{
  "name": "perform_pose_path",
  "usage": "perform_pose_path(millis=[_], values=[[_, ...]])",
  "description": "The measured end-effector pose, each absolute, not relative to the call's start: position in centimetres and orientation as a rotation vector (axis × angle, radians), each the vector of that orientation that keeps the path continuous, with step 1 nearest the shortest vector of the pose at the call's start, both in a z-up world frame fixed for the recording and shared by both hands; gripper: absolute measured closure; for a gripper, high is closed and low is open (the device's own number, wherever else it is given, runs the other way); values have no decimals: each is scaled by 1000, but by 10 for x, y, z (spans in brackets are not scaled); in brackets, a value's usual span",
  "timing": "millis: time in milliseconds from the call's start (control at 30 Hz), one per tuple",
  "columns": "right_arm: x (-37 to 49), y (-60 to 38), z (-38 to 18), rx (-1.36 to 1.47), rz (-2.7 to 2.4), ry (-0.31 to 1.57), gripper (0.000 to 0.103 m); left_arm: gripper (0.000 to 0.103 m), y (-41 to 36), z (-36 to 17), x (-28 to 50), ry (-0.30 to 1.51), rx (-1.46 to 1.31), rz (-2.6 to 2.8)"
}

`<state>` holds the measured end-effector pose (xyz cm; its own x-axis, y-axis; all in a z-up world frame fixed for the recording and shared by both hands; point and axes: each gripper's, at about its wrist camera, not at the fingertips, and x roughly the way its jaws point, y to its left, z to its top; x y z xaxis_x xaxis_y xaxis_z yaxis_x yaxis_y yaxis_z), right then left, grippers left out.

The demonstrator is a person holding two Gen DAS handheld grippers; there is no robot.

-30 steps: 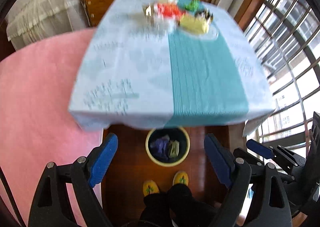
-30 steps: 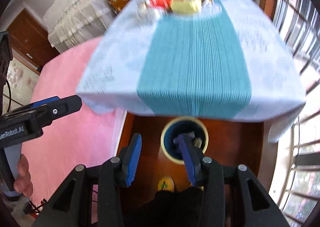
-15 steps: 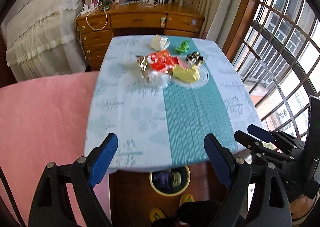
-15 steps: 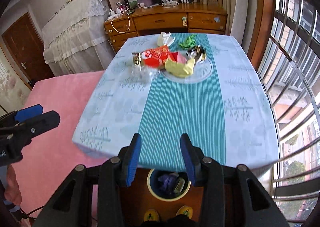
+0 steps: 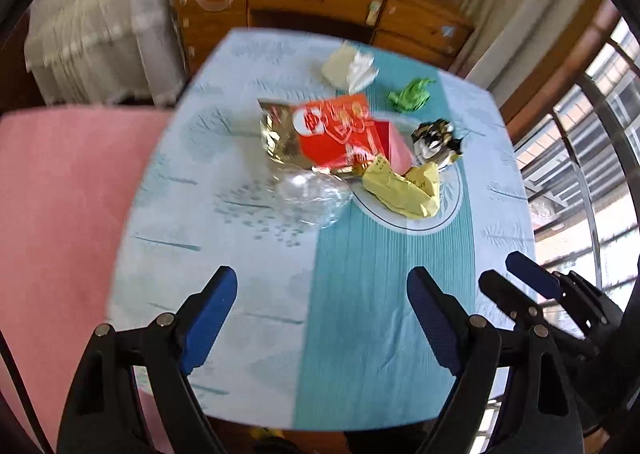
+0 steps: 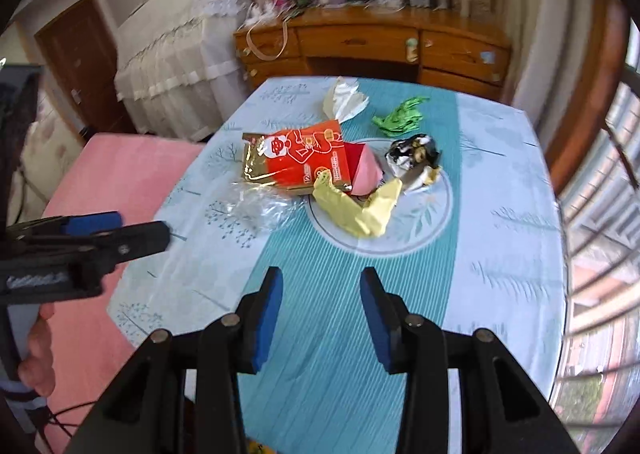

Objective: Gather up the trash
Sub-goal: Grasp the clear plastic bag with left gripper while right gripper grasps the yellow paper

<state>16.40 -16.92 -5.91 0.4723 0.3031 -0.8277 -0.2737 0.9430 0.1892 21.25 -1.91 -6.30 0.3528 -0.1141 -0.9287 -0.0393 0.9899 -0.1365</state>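
two empty hand-held grippers over a littered surface

the left hand-held gripper point(image 5: 322, 302) hangs above the near part of the surface point(image 5: 248, 254), its blue pads spread wide with nothing between them. the right hand-held gripper point(image 6: 320, 306) hovers over the teal stripe of the cloth, its pads apart by a narrower gap, also holding nothing.

the trash lies in a cluster toward the far middle of the surface. a red and gold packet point(image 6: 296, 158) overlaps a pink piece point(image 6: 366, 174), and crumpled clear plastic point(image 6: 260, 208) sits just beside the packet on its near side. a yellow wrapper point(image 6: 356, 208) rests on the printed ring in the cloth, touching the pink piece. a black and silver wrapper point(image 6: 412, 154) lies just beyond it (the left view is blurred here). farther back, a green scrap point(image 6: 398, 116) and a white tissue point(image 6: 344, 98) sit near each other, apart from the cluster.
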Motion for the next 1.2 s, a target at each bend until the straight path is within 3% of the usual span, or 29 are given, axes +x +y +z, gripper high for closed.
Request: perform_pose_path(millis=[333, 633, 700, 767, 1200], values=[[259, -166, -115, -110, 511, 1074, 63, 18, -7, -145, 292, 1369, -427, 177], [284, -147, -151, -256, 622, 1079, 63, 18, -4, -179, 319, 1419, -462, 279], [285, -144, -152, -284, 643, 1070, 67, 18, -5, -186, 325, 1421, -456, 296], [286, -145, -153, -292, 655, 1068, 71, 21, -4, -193, 330, 1423, -456, 311], [299, -164, -137, -113, 740, 1106, 71, 40, -14, -193, 343, 1386, -460, 350]])
